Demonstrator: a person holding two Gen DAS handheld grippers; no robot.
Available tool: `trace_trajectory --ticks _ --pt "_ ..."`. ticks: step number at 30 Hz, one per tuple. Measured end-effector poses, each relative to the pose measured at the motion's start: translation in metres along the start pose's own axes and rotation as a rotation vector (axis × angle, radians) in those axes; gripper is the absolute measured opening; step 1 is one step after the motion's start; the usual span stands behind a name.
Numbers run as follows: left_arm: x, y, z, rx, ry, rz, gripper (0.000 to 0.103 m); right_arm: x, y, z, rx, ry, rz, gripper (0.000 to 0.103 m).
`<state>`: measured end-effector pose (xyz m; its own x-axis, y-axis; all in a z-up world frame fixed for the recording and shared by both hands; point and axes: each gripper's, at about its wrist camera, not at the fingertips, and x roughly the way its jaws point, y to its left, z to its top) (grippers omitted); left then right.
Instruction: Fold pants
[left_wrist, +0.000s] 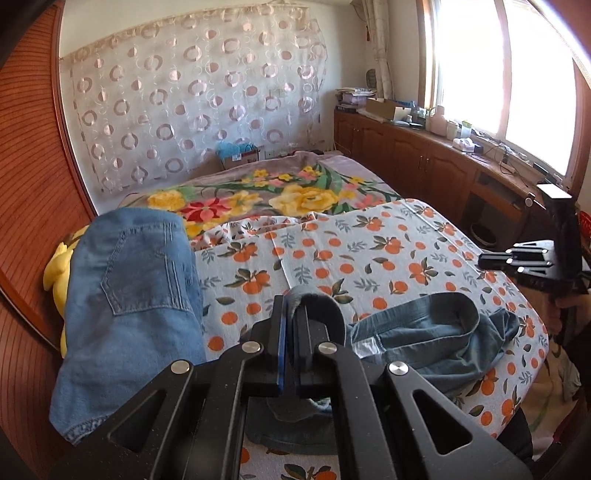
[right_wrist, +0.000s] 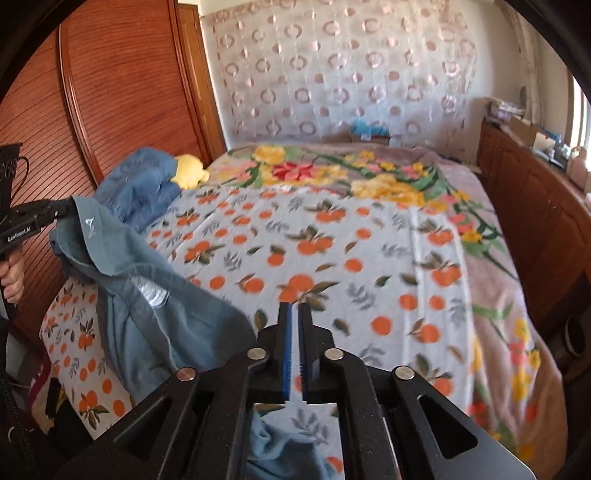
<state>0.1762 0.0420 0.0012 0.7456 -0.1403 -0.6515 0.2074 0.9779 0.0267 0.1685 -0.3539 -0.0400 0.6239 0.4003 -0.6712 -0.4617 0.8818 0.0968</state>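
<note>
Grey-blue pants (left_wrist: 424, 332) lie crumpled on the orange-print sheet (left_wrist: 369, 258) near the bed's front edge. My left gripper (left_wrist: 291, 314) is shut on a folded edge of them, and the cloth curls over its right finger. In the right wrist view the pants (right_wrist: 147, 295) hang in a drape from the left gripper (right_wrist: 70, 210) down onto the sheet (right_wrist: 351, 258), and a fold of them shows under my right gripper (right_wrist: 295, 314). That gripper stands a narrow slit open with nothing between its pads. Seen from the left wrist, the right gripper (left_wrist: 484, 260) hovers over the bed's right side.
A second, brighter denim garment (left_wrist: 129, 295) lies by the wooden headboard (left_wrist: 33, 206) over a yellow plush toy (right_wrist: 188, 171). A floral blanket (left_wrist: 258, 195) covers the far bed. A cluttered wooden cabinet (left_wrist: 406, 147) runs under the window. A person's hand (right_wrist: 11, 280) holds the left gripper.
</note>
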Motion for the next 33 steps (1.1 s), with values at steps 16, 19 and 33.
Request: trace_trajectory --ticks 16,19,33 --pt "-0.026 0.008 0.002 -0.016 -0.043 -0.005 0.004 0.035 0.018 0.017 -0.061 0.149 0.034 0.002" --pt "-0.049 0.006 0.007 -0.01 -0.085 -0.019 0.003 -0.001 0.017 0.018 -0.074 0.086 0.016 0.002" --pt "-0.069 0.026 0.067 -0.01 -0.197 0.035 0.003 -0.126 -0.019 0.121 -0.063 -0.283 -0.192 0.002"
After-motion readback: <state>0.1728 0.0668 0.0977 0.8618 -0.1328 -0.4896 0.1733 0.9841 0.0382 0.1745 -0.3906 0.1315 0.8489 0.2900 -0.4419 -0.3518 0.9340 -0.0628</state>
